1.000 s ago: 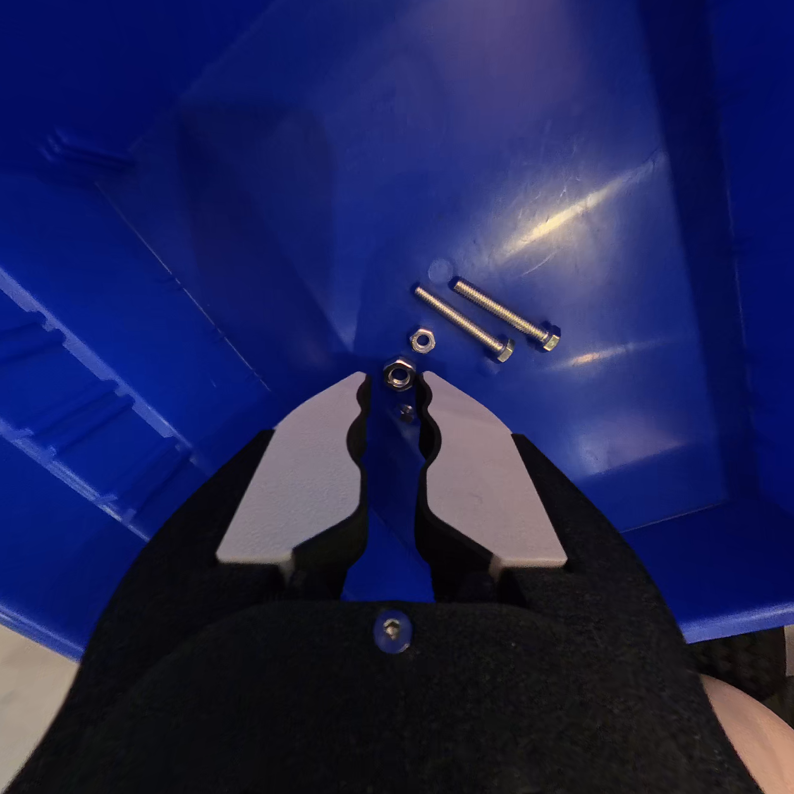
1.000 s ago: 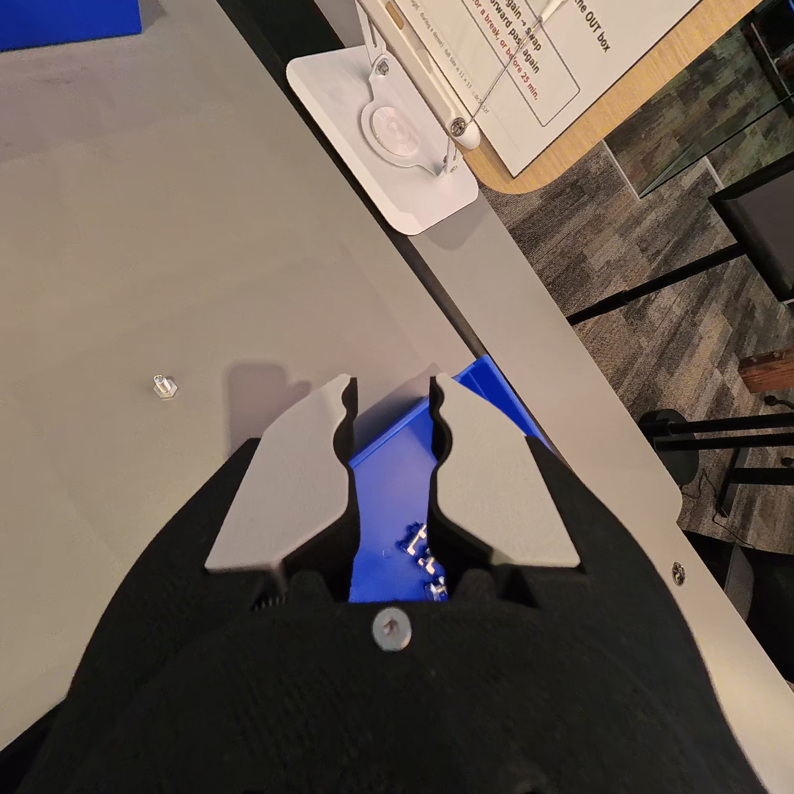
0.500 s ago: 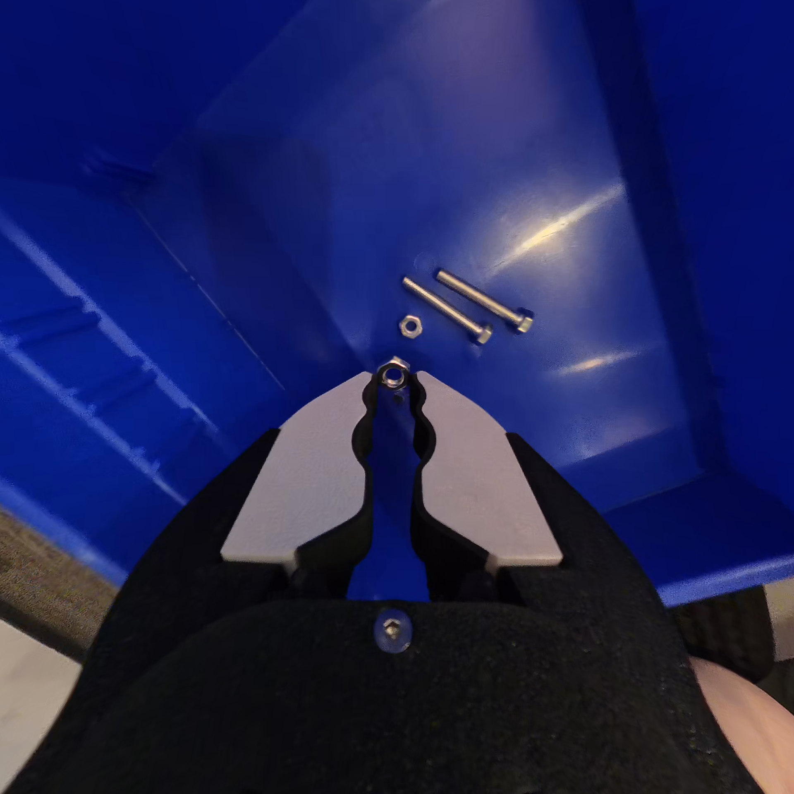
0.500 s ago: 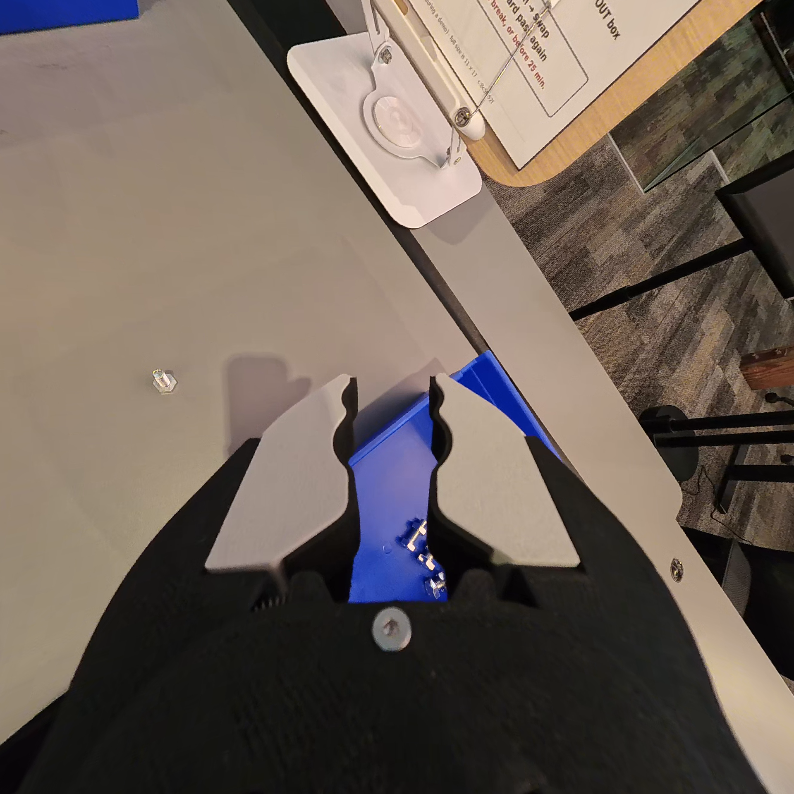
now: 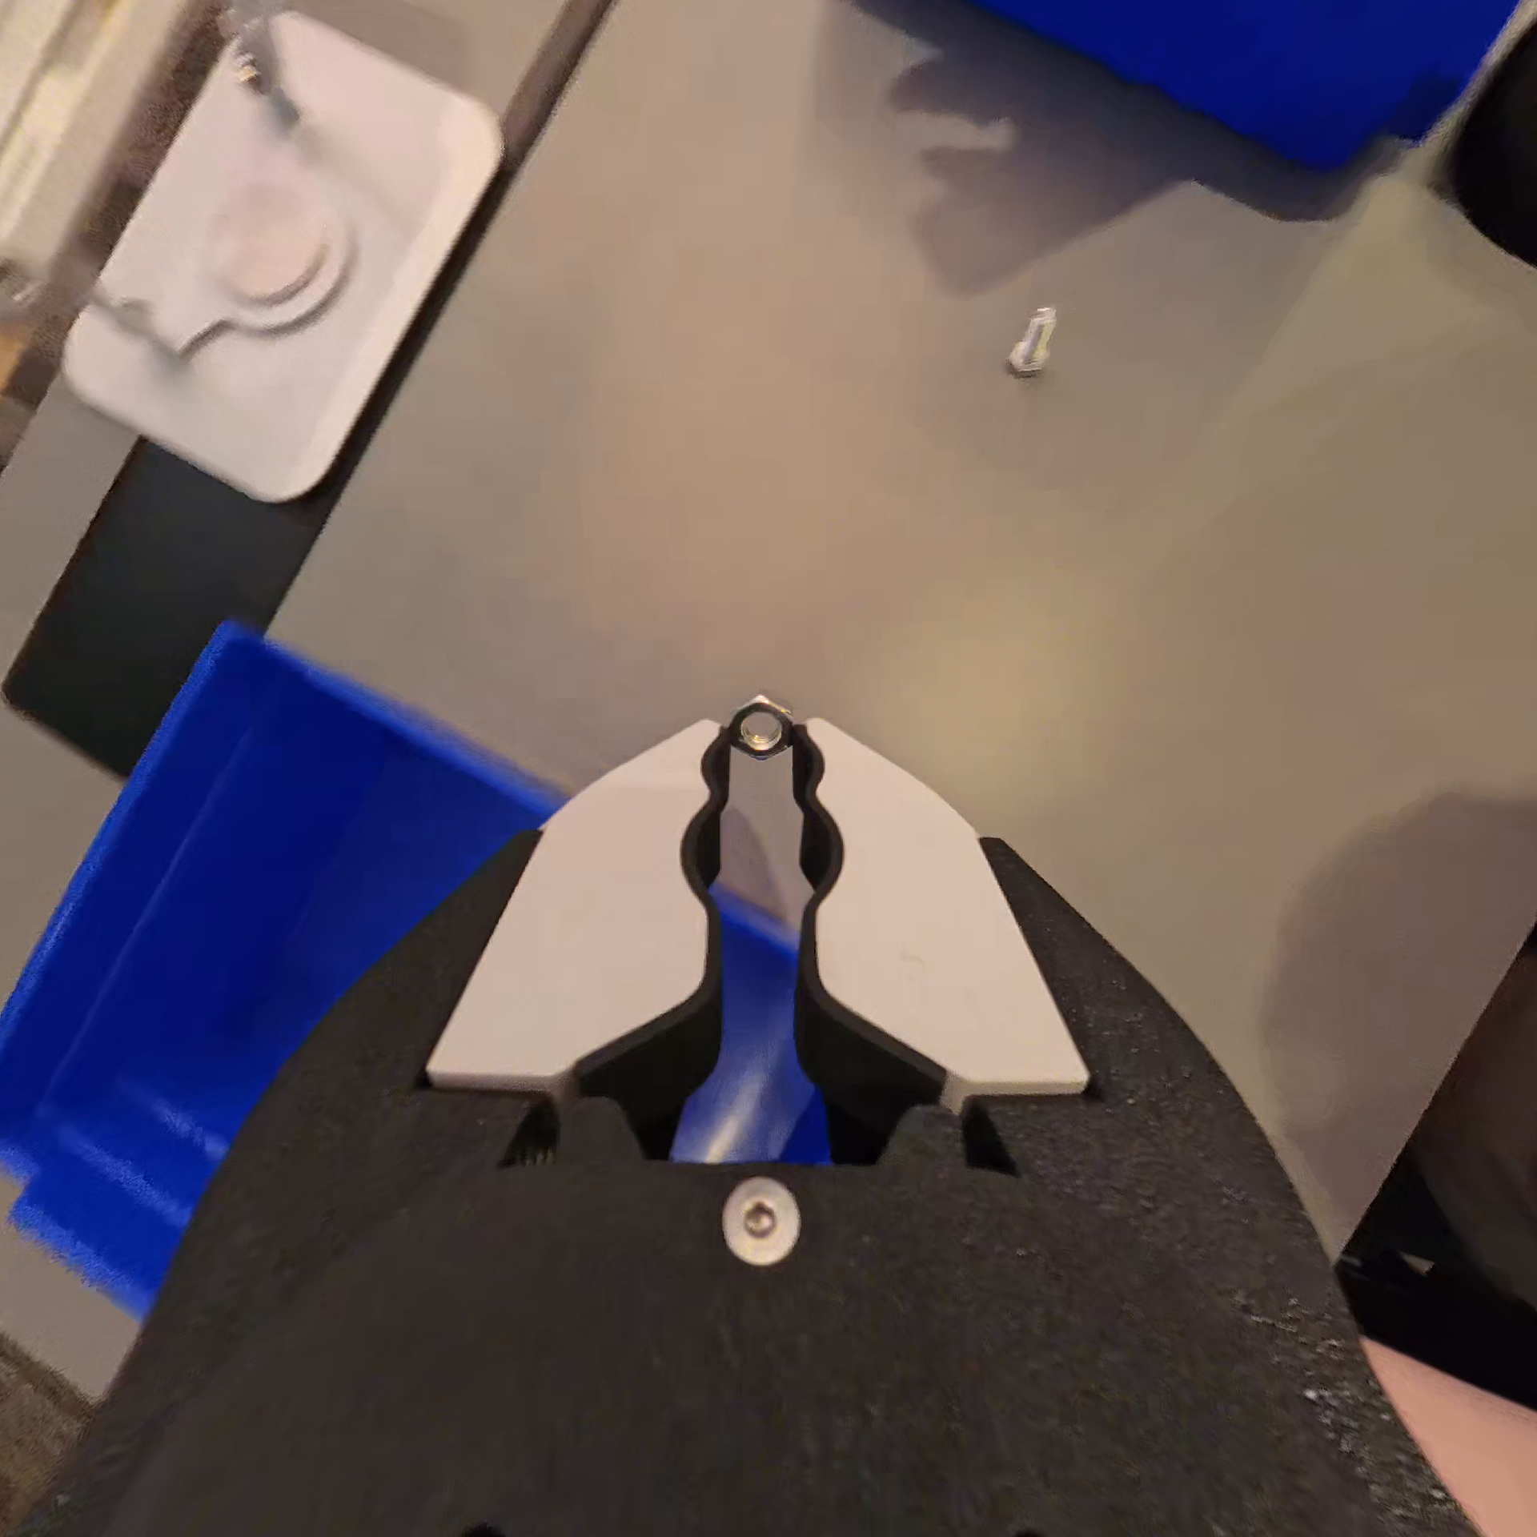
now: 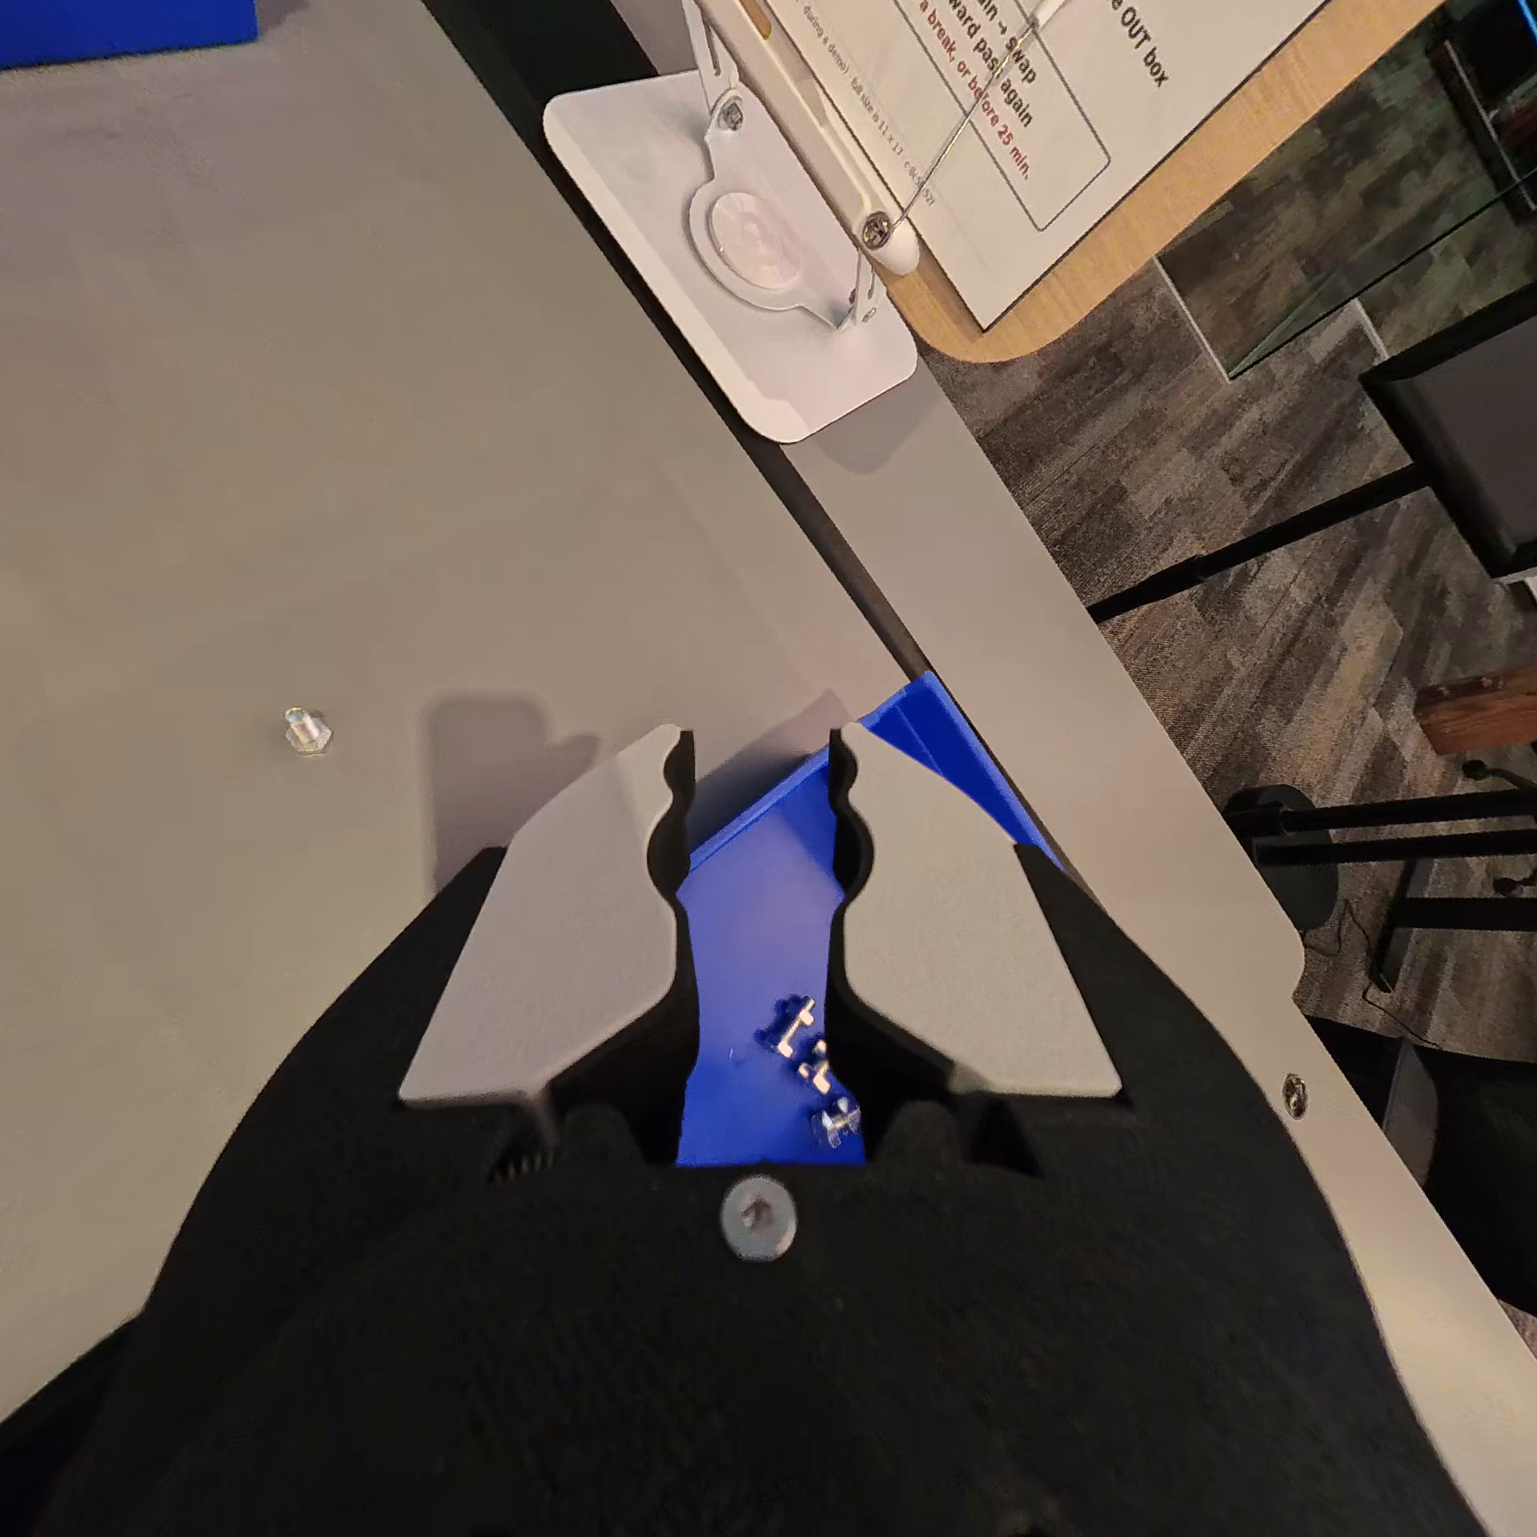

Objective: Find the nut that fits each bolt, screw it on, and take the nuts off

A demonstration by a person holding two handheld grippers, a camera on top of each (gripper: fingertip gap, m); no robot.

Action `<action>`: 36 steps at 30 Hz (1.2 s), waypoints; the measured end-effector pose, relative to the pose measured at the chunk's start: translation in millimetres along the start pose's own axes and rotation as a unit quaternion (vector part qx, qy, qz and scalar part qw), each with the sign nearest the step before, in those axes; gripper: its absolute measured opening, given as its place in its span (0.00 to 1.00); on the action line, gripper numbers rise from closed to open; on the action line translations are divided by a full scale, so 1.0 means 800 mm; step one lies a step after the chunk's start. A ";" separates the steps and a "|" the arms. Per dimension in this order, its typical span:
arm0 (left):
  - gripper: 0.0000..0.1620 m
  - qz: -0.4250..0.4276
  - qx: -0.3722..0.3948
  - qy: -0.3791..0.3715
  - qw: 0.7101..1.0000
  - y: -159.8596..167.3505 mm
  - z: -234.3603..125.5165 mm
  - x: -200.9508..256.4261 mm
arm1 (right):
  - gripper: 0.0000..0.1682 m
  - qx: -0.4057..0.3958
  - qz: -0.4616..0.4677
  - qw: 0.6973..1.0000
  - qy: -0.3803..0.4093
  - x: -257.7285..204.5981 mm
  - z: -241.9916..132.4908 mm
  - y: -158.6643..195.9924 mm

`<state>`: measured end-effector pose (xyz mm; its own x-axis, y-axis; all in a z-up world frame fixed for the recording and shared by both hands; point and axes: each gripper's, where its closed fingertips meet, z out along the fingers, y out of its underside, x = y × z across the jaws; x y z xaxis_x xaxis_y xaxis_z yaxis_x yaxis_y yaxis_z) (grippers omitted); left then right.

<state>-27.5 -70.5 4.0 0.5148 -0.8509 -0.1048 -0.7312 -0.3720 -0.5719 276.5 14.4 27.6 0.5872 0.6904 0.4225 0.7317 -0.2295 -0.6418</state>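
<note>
My left gripper is shut on a small silver hex nut pinched at its fingertips, held above the grey table. A short silver bolt stands head-down on the table, ahead and to the right; it also shows in the right wrist view at the left. My right gripper is open and empty, hovering over a blue bin that holds several small bolts.
A blue bin lies below and left of my left gripper, another blue bin at the top right. A white stand base with a sign sits at the table's far edge. The table edge drops to carpet. The grippers' ends are close to 30 cm from one another. The white stand base is about 40 cm from both grippers' fingertips.
My left gripper closed on the nut, lifted it out of the blue bin and swung over the open table. The right gripper has barely moved.
</note>
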 end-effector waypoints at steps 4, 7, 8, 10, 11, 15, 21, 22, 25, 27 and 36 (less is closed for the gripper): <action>0.09 0.065 -0.041 0.041 0.996 -0.016 0.068 0.041 | 0.19 -0.003 0.001 1.000 -0.005 0.000 -0.001 0.004; 0.09 0.096 -0.086 0.070 0.989 -0.009 0.119 0.063 | 0.19 -0.009 -0.003 1.000 -0.011 -0.002 -0.001 0.008; 0.08 0.099 -0.089 0.086 0.987 -0.008 0.132 0.070 | 0.19 -0.014 -0.004 1.000 -0.013 -0.002 -0.001 0.011; 0.08 0.093 -0.108 0.115 0.983 -0.002 0.156 0.082 | 0.19 -0.024 -0.002 1.000 -0.015 -0.001 -0.001 0.017; 0.08 0.096 -0.121 0.116 0.981 0.004 0.166 0.083 | 0.19 -0.028 -0.001 0.999 -0.016 0.001 -0.001 0.021; 0.08 0.119 -0.164 0.090 0.975 0.019 0.190 0.079 | 0.19 -0.032 0.009 0.999 -0.016 0.005 -0.003 0.027; 0.08 0.136 -0.176 0.065 0.973 0.017 0.196 0.090 | 0.19 -0.042 0.003 0.999 -0.022 0.001 0.001 0.030; 0.08 0.149 -0.178 0.052 0.971 0.015 0.198 0.088 | 0.19 -0.044 0.002 0.999 -0.023 -0.001 0.002 0.030; 0.08 0.151 -0.186 0.063 0.969 0.017 0.206 0.094 | 0.19 -0.049 -0.002 0.999 -0.023 -0.002 0.004 0.030; 0.08 0.144 -0.188 0.068 0.969 0.018 0.210 0.094 | 0.19 -0.051 -0.003 0.998 -0.024 -0.003 0.005 0.030; 0.08 0.133 -0.204 0.087 0.966 0.024 0.217 0.094 | 0.19 -0.057 -0.007 0.998 -0.030 -0.008 0.008 0.031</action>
<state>75.0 -77.6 -156.1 0.2277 -0.9727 -0.0446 -0.9611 -0.2172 -0.1708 288.8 9.1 4.8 0.5577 0.7330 0.3896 0.7763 -0.2945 -0.5573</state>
